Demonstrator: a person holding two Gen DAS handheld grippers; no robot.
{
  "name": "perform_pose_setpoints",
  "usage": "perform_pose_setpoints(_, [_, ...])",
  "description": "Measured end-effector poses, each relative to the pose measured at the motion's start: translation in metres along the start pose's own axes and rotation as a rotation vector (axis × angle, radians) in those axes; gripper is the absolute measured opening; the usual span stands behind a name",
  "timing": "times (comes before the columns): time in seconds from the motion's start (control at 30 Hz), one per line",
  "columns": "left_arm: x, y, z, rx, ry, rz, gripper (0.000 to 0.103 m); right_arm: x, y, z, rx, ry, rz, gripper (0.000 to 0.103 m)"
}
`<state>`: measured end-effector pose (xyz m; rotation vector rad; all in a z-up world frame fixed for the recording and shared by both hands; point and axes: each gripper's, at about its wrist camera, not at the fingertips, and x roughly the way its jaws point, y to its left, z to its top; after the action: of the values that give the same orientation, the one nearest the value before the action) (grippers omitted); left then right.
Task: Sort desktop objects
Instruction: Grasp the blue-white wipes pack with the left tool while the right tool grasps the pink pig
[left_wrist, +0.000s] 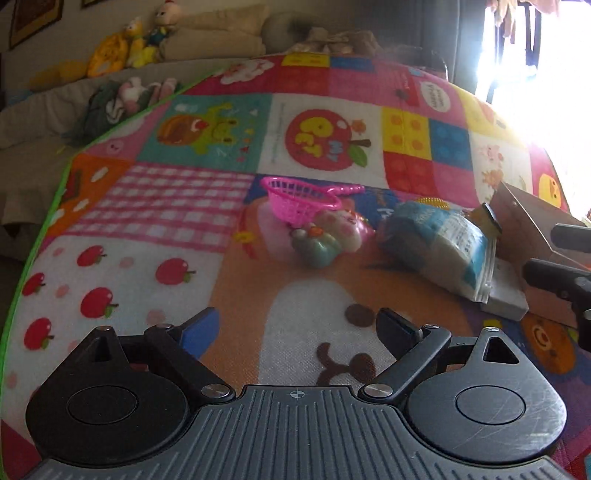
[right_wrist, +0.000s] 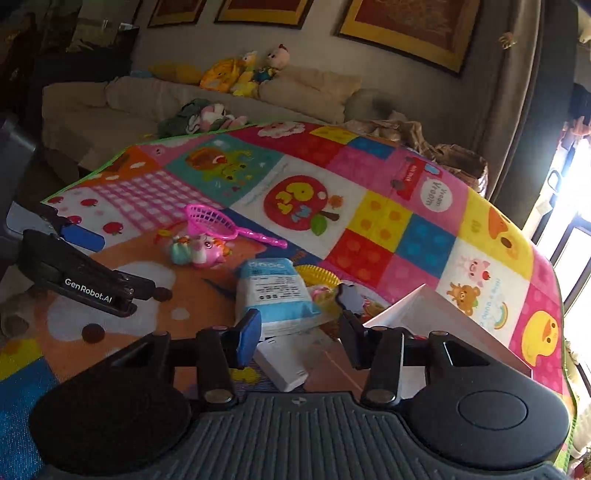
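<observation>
Small things lie in a loose pile on a colourful play mat (left_wrist: 177, 206): a pink toy net (left_wrist: 303, 199), a pink and green plush toy (left_wrist: 328, 236), a blue and white packet (left_wrist: 439, 243) and a flat white box (left_wrist: 506, 295). My left gripper (left_wrist: 299, 328) hovers before the plush toy, open wide with only mat between its fingers. My right gripper (right_wrist: 299, 332) is over the packet (right_wrist: 273, 295) and the flat white box (right_wrist: 280, 362); its jaws stand partly apart and press on nothing. Each gripper shows in the other's view: right gripper (left_wrist: 541, 251), left gripper (right_wrist: 123, 264).
An open cardboard box (right_wrist: 443, 325) stands just right of the pile. A yellow spiky ring (right_wrist: 317, 275) and a dark flower-shaped piece (right_wrist: 349, 295) lie behind the packet. A sofa with soft toys (right_wrist: 240, 74) runs beyond the mat's far edge.
</observation>
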<state>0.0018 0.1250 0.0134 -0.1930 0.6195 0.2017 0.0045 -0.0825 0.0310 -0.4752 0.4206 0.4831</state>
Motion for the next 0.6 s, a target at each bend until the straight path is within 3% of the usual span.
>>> perform_pose_setpoints(0.13, [-0.008,0.017,-0.001,-0.089,-0.028,-0.001,0.097,0.038,0.009,0.029,0.013,0.014,0.035,0.048])
perform_pose_setpoints(0.23, [-0.014,0.026,-0.002,-0.098,-0.028,-0.006,0.098,0.078,-0.007,0.053,0.151,0.075,0.068,0.058])
perform_pose_setpoints(0.37, [-0.020,0.033,-0.006,-0.086,-0.020,-0.072,0.100,0.128,-0.026,0.062,0.289,0.190,0.127,0.060])
perform_pose_setpoints(0.47, [-0.023,0.037,-0.008,-0.089,-0.020,-0.115,0.101,0.142,-0.026,0.059,0.385,0.309,0.252,0.066])
perform_pose_setpoints(0.53, [-0.022,0.037,-0.009,-0.095,-0.019,-0.141,0.101,0.127,-0.019,0.062,0.412,0.304,0.461,0.066])
perform_pose_setpoints(0.57, [-0.022,0.036,-0.009,-0.090,-0.016,-0.152,0.102,0.118,-0.014,0.066,0.408,0.277,0.491,0.066])
perform_pose_setpoints(0.6, [-0.021,0.034,-0.010,-0.081,-0.013,-0.160,0.102,0.111,-0.006,0.072,0.380,0.243,0.469,0.070])
